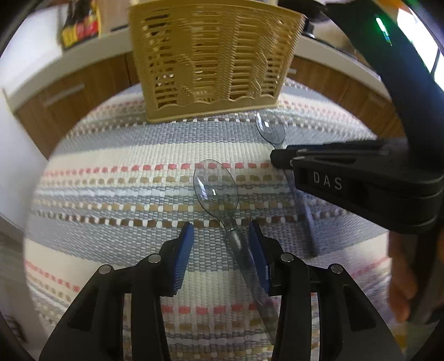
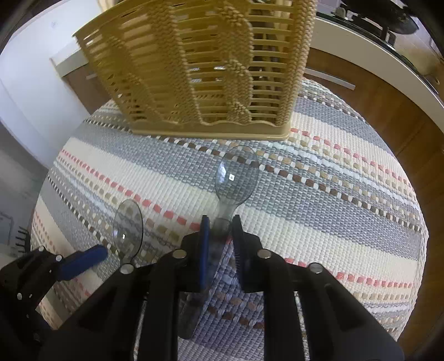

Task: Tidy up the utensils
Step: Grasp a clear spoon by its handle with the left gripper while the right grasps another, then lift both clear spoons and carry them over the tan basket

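Two clear grey plastic spoons lie on a striped woven mat (image 1: 138, 155). A tan slatted utensil basket (image 1: 211, 58) stands at the mat's far edge, also in the right wrist view (image 2: 199, 64). My left gripper (image 1: 220, 230) is open around the handle of the near spoon (image 1: 215, 188), whose handle lies against the right pad. My right gripper (image 2: 220, 222) is shut on the neck of the other spoon (image 2: 236, 177). The right gripper also shows in the left wrist view (image 1: 280, 161), over the far spoon (image 1: 270, 129). The left gripper's blue finger (image 2: 83, 261) and its spoon (image 2: 127, 230) show in the right wrist view.
Wooden cabinet fronts (image 1: 69, 97) with a white counter top (image 1: 41, 75) run behind the mat. A dark packet (image 1: 80, 25) stands on the counter at the left. A hob (image 2: 388, 22) sits on the counter at the right.
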